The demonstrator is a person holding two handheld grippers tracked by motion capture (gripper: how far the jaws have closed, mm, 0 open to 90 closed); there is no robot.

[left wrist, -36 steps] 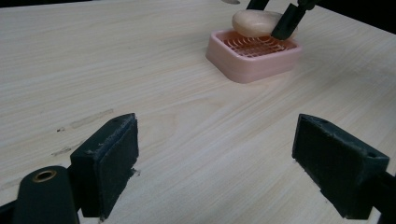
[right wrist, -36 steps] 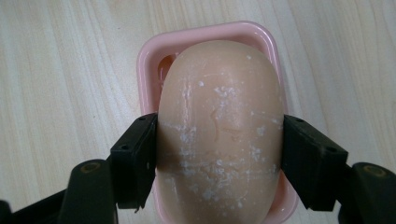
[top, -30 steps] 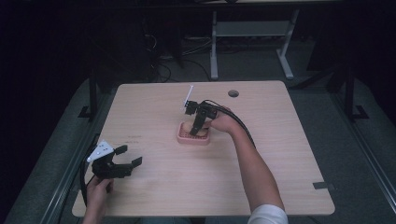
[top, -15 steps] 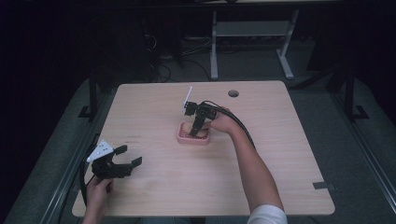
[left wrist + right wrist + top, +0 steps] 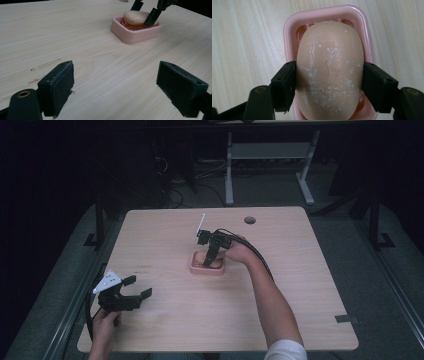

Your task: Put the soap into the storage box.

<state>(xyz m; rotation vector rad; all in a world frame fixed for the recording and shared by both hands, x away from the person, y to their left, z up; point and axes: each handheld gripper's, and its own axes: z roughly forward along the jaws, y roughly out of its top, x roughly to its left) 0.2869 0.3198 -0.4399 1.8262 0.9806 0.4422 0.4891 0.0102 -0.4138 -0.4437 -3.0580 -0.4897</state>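
Observation:
A pink soap dish [image 5: 196,268] [image 5: 136,35] [image 5: 322,13] sits at the middle of the wooden table [image 5: 300,285]. A beige oval soap bar [image 5: 329,65] [image 5: 135,17] lies in it. My right gripper [image 5: 208,260] [image 5: 329,83] points down into the dish and is shut on the soap bar, its black pads pressed against both long sides. My left gripper [image 5: 136,292] [image 5: 115,86] rests low near the table's front left corner, jaws wide open with bare wood between them, aimed toward the dish.
A round cable hole [image 5: 249,220] is near the table's far edge. A dark tape mark [image 5: 346,318] lies at the front right. A metal desk frame [image 5: 265,165] stands on the floor beyond the table.

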